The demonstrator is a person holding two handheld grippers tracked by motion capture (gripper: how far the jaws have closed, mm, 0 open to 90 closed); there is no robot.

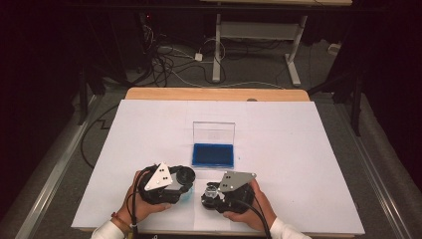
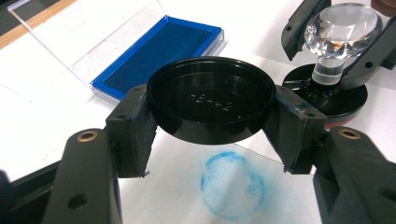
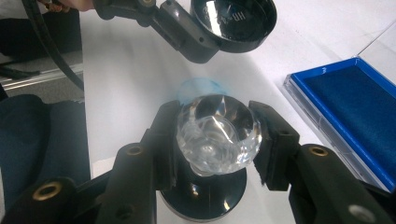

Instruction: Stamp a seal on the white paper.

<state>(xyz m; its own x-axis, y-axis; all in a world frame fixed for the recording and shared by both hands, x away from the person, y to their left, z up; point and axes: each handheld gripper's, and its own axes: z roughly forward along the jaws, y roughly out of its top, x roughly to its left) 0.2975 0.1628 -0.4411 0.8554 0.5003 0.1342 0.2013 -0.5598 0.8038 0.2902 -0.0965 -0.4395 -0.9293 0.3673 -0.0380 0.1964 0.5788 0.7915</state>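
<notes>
Here, left tongs [image 2: 211, 122] pinching a black cap [image 2: 211, 100] by its rim, mouth up, raised above a blue ring print [image 2: 232, 185] on the bench [image 1: 298, 164]. Right tongs [image 3: 215, 140] clamped on the stamp's [image 3: 217, 135] crystal knob, black base down, just beside that print. Behind the print, an open ink pad [image 1: 213, 155], lid [image 1: 214, 132] upright.
</notes>
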